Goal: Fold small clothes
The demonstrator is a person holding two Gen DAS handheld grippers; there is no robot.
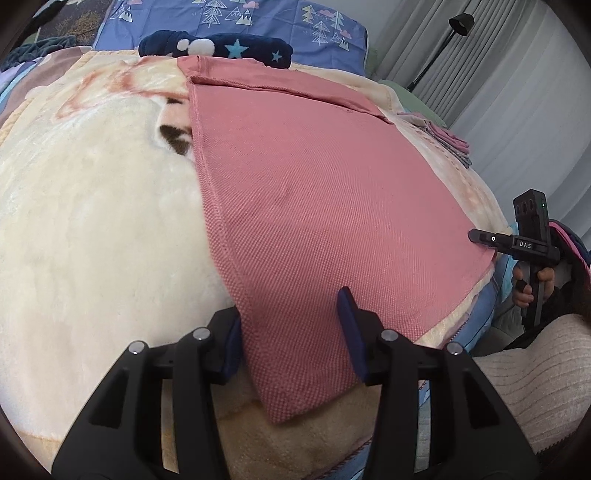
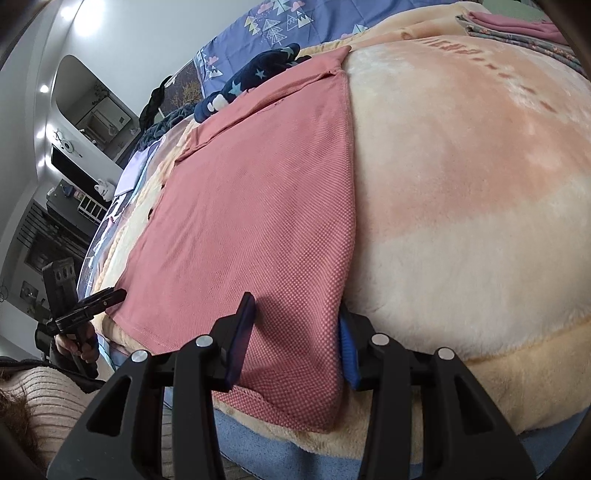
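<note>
A pink knit garment (image 1: pixel 314 206) lies flat on a cream plush blanket (image 1: pixel 92 221), with a folded band along its far edge. My left gripper (image 1: pixel 290 306) straddles the garment's near left corner. One finger stands at the fabric's left edge and the other rests on the cloth, which stays flat and unpinched between the open jaws. My right gripper (image 2: pixel 295 302) stands the same way over the near right corner of the garment (image 2: pixel 258 206), open with flat cloth between its fingers. Each gripper shows in the other's view at the hem: right gripper (image 1: pixel 480 236), left gripper (image 2: pixel 118 293).
A dark blue starry garment (image 1: pixel 221 46) lies beyond the pink one, before a blue patterned quilt (image 1: pixel 258 18). A folded stack of clothes (image 2: pixel 517 26) sits at the far right of the blanket. A floor lamp (image 1: pixel 461 22) and curtains stand right of the bed. A ribbed beige sleeve (image 1: pixel 535 369) is near.
</note>
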